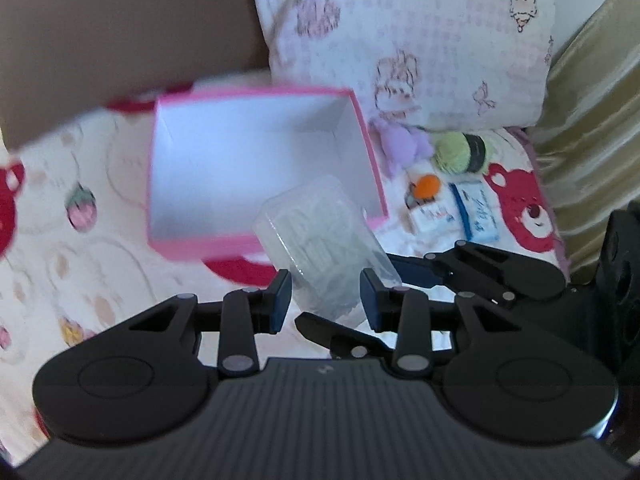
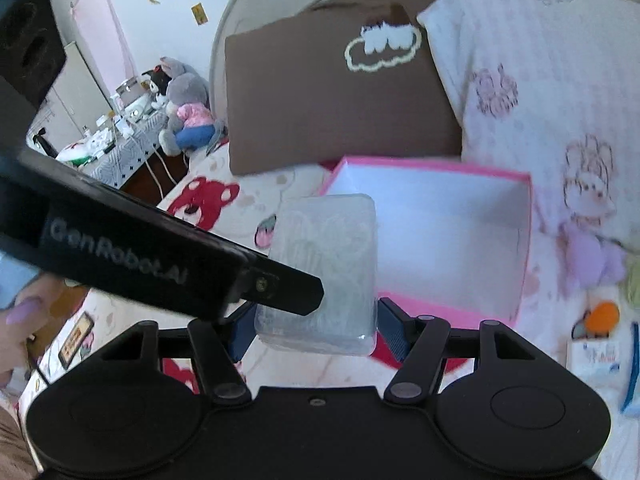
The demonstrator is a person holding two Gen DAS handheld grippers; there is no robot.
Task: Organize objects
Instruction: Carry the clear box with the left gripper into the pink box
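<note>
A clear plastic case (image 1: 320, 240) with pale items inside hangs over the near edge of an open pink box (image 1: 260, 160) with a white inside. My left gripper (image 1: 326, 300) is shut on the case's thin sides near its lower end. My right gripper (image 2: 316, 330) is shut on the same clear case (image 2: 324, 272) across its width, blue pads against both edges. One finger (image 2: 280, 292) of the left gripper lies across the case's front. In the right wrist view the pink box (image 2: 440, 220) sits just beyond the case.
The pink box stands on a bear-print bedsheet (image 1: 80, 280). Right of it lie a green yarn ball (image 1: 460, 152), a purple plush (image 1: 404, 140), an orange item (image 1: 426, 186) and small packets (image 1: 476, 216). A pink pillow (image 1: 400, 40) and a brown cushion (image 1: 120, 32) stand behind. A hand (image 2: 20, 320) shows at left.
</note>
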